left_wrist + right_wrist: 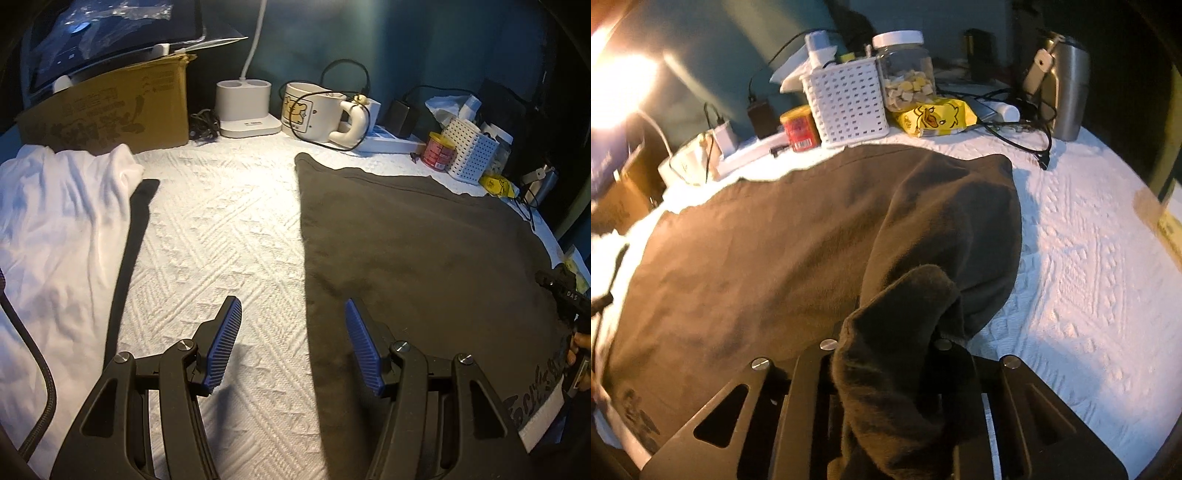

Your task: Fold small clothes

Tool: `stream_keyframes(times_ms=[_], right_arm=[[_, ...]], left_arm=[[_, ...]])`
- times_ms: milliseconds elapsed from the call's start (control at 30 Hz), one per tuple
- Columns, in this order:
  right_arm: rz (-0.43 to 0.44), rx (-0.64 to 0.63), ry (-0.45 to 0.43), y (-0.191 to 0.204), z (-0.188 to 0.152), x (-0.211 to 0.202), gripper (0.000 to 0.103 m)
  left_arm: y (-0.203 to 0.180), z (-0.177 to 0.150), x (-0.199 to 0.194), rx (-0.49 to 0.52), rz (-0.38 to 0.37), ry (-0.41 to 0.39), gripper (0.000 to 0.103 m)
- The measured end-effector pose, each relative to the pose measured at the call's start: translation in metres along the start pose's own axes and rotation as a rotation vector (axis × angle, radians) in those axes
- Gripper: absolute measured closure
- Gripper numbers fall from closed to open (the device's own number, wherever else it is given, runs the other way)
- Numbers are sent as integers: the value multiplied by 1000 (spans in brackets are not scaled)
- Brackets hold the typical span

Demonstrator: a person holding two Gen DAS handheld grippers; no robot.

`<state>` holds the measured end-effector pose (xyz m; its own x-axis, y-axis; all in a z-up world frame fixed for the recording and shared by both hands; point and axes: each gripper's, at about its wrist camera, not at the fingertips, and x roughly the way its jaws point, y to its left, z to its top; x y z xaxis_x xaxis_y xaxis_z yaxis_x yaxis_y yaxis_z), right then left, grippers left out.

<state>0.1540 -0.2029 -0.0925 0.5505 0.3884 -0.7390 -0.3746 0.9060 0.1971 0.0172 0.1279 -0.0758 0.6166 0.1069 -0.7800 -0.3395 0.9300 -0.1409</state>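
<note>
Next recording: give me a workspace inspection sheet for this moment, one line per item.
Surface: white textured cover, lamp-lit.
Job's things: dark garment spread flat, one edge bunched up in the right claw; white garment lying at the left.
Clutter: cardboard box, mug, red tin, white basket, jar, yellow packet, steel flask.
Grippers: left claw open, empty, above the garment's edge; right claw shut on dark fabric.
Cables: black cable beside the flask; another around the mug.
Surroundings: teal wall.
</note>
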Motion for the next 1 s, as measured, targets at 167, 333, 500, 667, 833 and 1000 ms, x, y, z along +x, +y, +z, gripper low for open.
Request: stream_keyframes(times_ms=[167, 333, 500, 667, 833, 1000], right_arm=[[53, 24, -53, 12, 12, -17, 84], [99, -34, -73, 48, 27, -26, 84], [145, -110, -68, 91, 32, -25, 84], [194, -175, -39, 128, 32, -17, 84], [220, -243, -15, 161, 31, -8, 84], [203, -349, -9, 195, 22, -1, 84]], left_arm=[[5, -3, -2, -16, 8, 3, 45], [7, -5, -7, -27, -13, -13, 45], [15, -9, -11, -62, -36, -24, 45], [22, -14, -15, -80, -50, -27, 45], [32, -19, -20, -102, -49, -36, 45], [42, -22, -25, -128, -45, -40, 45]])
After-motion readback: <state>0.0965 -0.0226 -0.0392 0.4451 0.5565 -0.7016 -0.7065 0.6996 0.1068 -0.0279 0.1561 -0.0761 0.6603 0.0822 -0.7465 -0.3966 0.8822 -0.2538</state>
